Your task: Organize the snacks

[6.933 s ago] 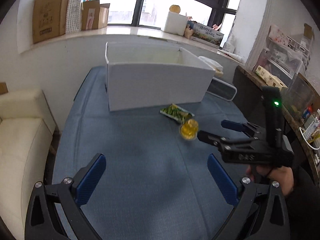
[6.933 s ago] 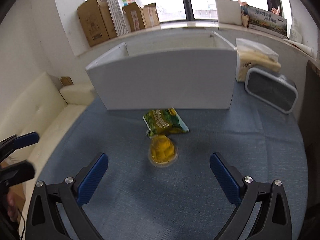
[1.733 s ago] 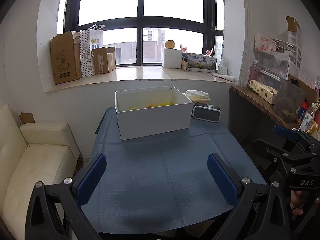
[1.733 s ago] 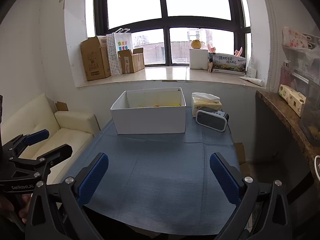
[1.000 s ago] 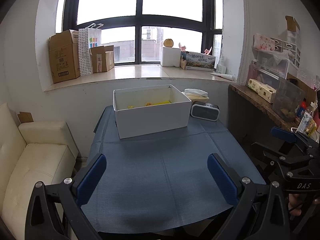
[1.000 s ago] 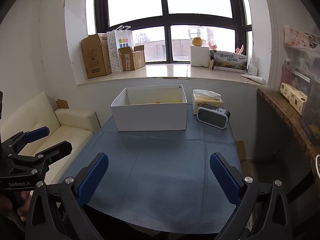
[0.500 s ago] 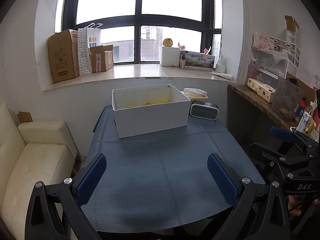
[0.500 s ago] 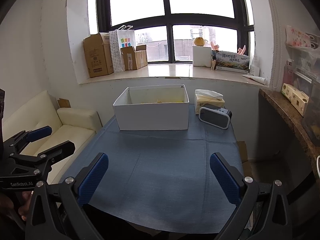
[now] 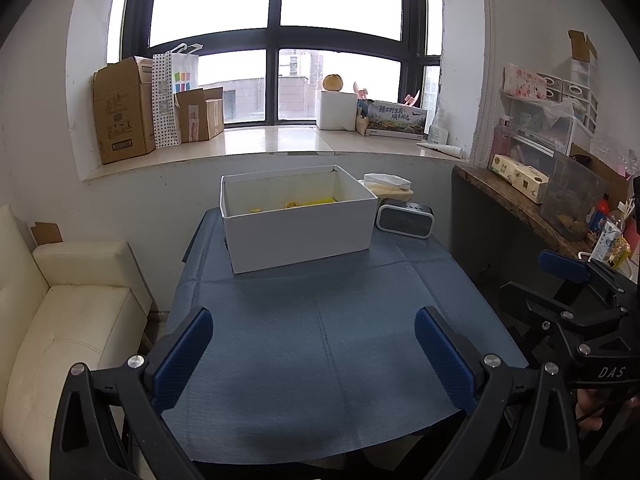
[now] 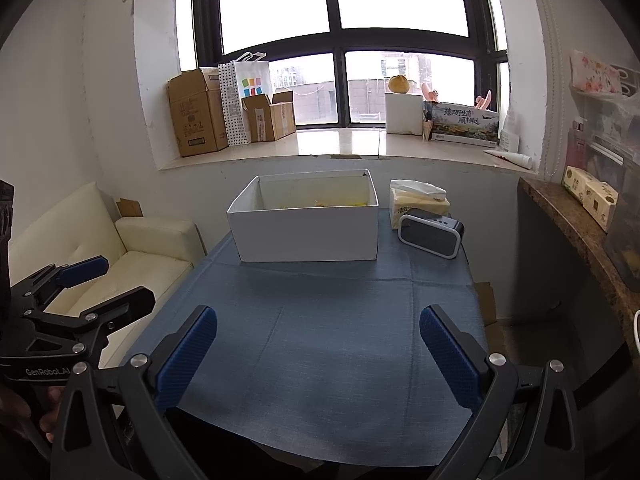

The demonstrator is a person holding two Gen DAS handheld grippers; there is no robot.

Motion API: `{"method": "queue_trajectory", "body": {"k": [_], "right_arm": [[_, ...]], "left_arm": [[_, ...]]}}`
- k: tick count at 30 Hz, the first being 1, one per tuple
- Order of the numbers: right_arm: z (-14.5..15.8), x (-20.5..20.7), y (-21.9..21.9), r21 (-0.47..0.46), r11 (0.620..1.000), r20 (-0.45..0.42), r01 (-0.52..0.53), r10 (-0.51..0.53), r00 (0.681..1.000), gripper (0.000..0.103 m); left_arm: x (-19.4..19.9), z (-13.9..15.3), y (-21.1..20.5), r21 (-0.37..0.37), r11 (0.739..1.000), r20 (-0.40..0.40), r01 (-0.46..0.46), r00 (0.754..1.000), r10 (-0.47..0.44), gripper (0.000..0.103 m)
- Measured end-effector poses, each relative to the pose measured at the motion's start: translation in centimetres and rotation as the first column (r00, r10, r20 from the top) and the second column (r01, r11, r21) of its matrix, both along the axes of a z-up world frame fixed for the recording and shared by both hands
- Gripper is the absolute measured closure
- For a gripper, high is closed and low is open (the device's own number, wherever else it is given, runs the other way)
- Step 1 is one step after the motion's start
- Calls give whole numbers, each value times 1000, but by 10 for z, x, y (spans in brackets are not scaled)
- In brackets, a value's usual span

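A white open box (image 9: 298, 236) (image 10: 308, 236) stands at the far end of the blue-clothed table (image 9: 320, 340) (image 10: 320, 320). Yellow snacks (image 9: 296, 203) (image 10: 324, 203) show just above its near wall. My left gripper (image 9: 314, 354) hangs open over the table's near edge with nothing between its fingers; in the right wrist view it shows at the left (image 10: 86, 280). My right gripper (image 10: 318, 354) is likewise open and empty, pulled back from the box; the left wrist view shows it off the table's right side (image 9: 536, 280).
A grey speaker (image 9: 405, 221) (image 10: 431, 235) and a tissue pack (image 10: 418, 198) sit right of the box. A cream sofa (image 9: 60, 320) lies left of the table, a wooden shelf (image 9: 520, 208) to the right. Cardboard boxes (image 9: 124, 116) line the windowsill.
The green packet and the yellow jelly cup that lay before the box 6.9 s ago are gone from the cloth. Both grippers have drawn back; over the last second the views barely shift.
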State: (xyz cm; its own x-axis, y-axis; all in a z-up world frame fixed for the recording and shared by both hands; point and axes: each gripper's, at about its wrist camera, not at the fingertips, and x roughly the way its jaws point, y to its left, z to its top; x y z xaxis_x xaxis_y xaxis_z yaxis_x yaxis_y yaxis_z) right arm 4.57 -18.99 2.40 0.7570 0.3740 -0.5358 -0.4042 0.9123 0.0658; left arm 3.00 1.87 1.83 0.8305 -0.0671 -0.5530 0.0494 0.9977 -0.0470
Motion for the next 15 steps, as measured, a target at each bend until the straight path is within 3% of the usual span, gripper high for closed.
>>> {"method": "queue_trajectory", "body": {"k": [15], "right_arm": [[-1, 0, 0, 1, 1000, -4, -2, 2, 1000, 0]], "left_arm": [[-1, 0, -3, -1, 1000, -1, 9, 1000, -9, 0]]}}
